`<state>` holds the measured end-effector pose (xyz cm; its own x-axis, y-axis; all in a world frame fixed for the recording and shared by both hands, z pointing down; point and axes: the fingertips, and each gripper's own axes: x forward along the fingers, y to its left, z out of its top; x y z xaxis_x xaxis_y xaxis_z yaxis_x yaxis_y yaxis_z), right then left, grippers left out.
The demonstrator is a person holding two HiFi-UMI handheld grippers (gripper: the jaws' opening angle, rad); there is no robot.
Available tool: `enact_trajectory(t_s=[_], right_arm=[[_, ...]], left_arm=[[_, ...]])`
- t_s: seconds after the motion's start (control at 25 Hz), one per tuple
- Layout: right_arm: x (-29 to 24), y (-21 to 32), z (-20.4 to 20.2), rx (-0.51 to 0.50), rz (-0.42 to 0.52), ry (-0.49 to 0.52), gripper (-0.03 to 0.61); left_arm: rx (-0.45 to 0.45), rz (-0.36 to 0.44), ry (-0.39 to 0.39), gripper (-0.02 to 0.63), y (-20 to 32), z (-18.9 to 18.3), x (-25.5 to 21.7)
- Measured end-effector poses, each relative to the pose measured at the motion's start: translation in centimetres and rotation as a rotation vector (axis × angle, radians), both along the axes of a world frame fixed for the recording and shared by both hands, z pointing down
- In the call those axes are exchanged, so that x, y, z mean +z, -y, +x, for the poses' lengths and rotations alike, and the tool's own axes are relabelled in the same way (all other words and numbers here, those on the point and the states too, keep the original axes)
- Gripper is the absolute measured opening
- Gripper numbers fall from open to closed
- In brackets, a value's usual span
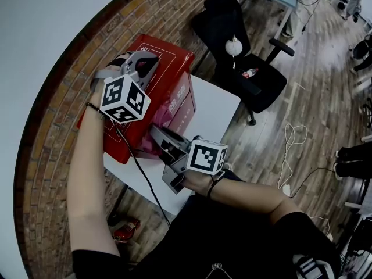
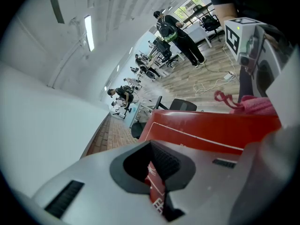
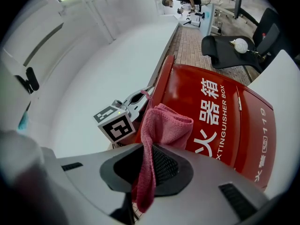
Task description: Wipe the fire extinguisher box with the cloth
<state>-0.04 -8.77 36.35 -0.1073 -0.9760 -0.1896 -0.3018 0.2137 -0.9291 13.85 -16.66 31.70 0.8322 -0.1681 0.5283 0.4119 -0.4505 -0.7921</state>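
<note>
The red fire extinguisher box [image 1: 172, 60] stands on a white table [image 1: 216, 110] against a brick wall. My left gripper [image 1: 145, 67] rests on the box's top with its jaws shut and nothing gripped; in the left gripper view its jaws [image 2: 157, 172] lie over the red lid [image 2: 211, 130]. My right gripper [image 1: 157, 133] is shut on a pink cloth [image 3: 165, 124], which it holds against the box's front face [image 3: 225, 121] beside the white lettering. The cloth hangs out below the right gripper's tips [image 3: 147, 168]. The left gripper [image 3: 140, 95] shows at the box's top edge.
A black office chair [image 1: 247, 71] stands close to the table's far right corner. A red object [image 1: 125, 230] lies on the wooden floor under the table, and white cables [image 1: 293, 150] trail on the floor to the right. The brick wall [image 1: 52, 156] borders the left.
</note>
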Motion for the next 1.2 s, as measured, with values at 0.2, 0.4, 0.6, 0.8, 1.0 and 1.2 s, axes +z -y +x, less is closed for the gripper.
enact_trajectory(t_s=[0.2, 0.4, 0.6, 0.8, 1.0, 1.2], right_arm=[[0.8, 0.0, -0.7, 0.011, -0.016, -0.012, 0.061], [2.2, 0.2, -0.3, 0.024, -0.038, -0.01, 0.062], [4.1, 0.3, -0.1, 0.039, -0.061, -0.014, 0.062], [5.9, 0.3, 0.4, 0.058, -0.088, -0.024, 0.063], [8.7, 0.4, 1.0, 0.083, -0.155, -0.009, 0.063], [11.1, 0.5, 1.4, 0.098, -0.202, -0.013, 0.062]], left_arm=[[-0.001, -0.002, 0.006, 0.025, 0.0, 0.1, 0.1], [-0.001, -0.003, 0.009, 0.025, 0.1, 0.1, 0.1], [0.0, -0.002, 0.008, 0.025, 0.1, 0.0, 0.2], [0.001, -0.002, 0.005, 0.025, 0.0, 0.0, 0.1], [0.002, -0.001, 0.003, 0.025, 0.1, 0.0, 0.1], [0.003, -0.001, -0.004, 0.025, 0.1, 0.0, 0.0]])
